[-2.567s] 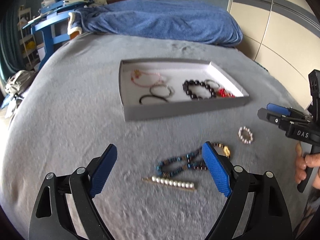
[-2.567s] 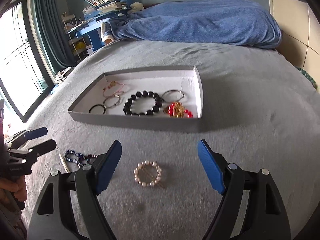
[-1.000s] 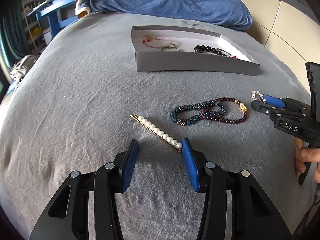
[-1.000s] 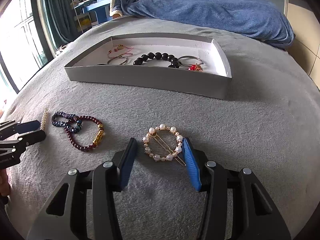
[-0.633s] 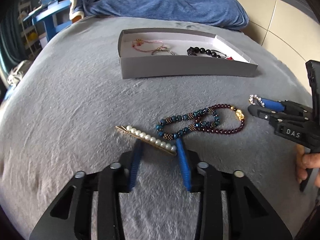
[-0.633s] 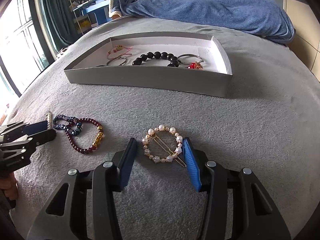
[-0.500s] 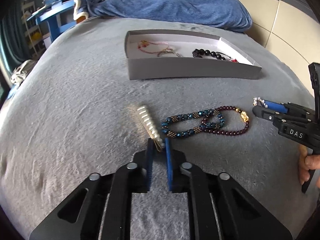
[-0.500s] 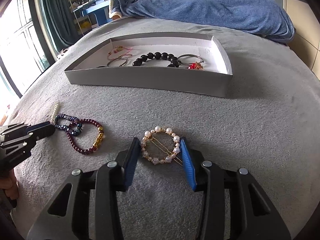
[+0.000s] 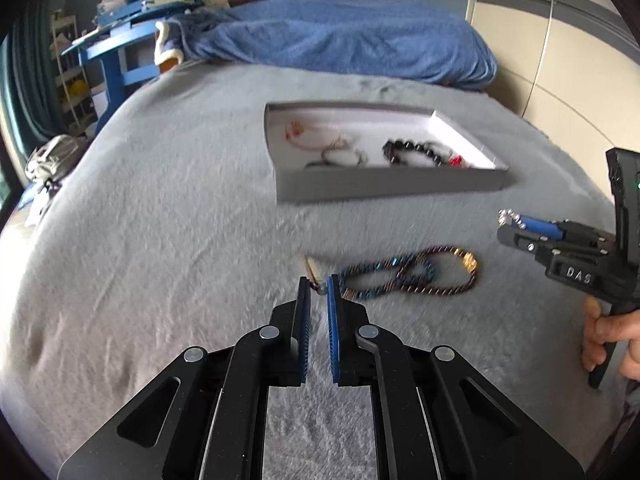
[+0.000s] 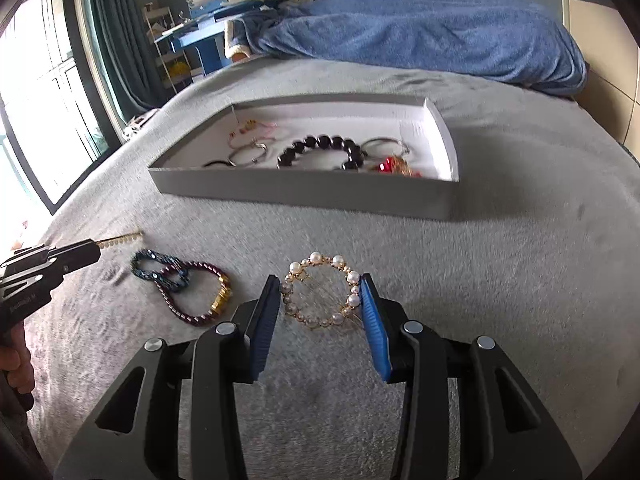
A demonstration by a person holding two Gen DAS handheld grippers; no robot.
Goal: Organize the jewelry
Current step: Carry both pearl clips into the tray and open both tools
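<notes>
Pearl bar clip (image 9: 311, 270) pinched at its near end between the almost-closed blue pads of left gripper (image 9: 319, 285), sticking forward and up, seemingly just clear of grey blanket (image 9: 160, 216); same clip seen in the right-wrist view as a thin gold strip with pearls jutting from that gripper's tip. Round pearl hair clip (image 10: 322, 292) clamped across its width by right gripper (image 10: 319, 289), pads touching both sides, jaws about a ring's width apart, ring apparently lifted off the fabric. Left on the blanket between the two tools: blue beaded bracelet (image 10: 160, 270) looped through dark red beaded bracelet (image 10: 196, 294) with a gold charm. Farther off, grey shallow box (image 10: 304, 192) already holding a pink cord bracelet, thin bangles, a black bead bracelet and a red-and-gold piece. Beyond it, blue bedding heaped at the far edge. Risks, as judged: end-only hold on the bar clip likely to let it swivel or slide out during the carry; squeeze on round pearls liable to pop the ring sideways, or bend its thin pin if tightened; low travel could catch the box's near wall; careless drop could tangle new pieces with those inside.
</notes>
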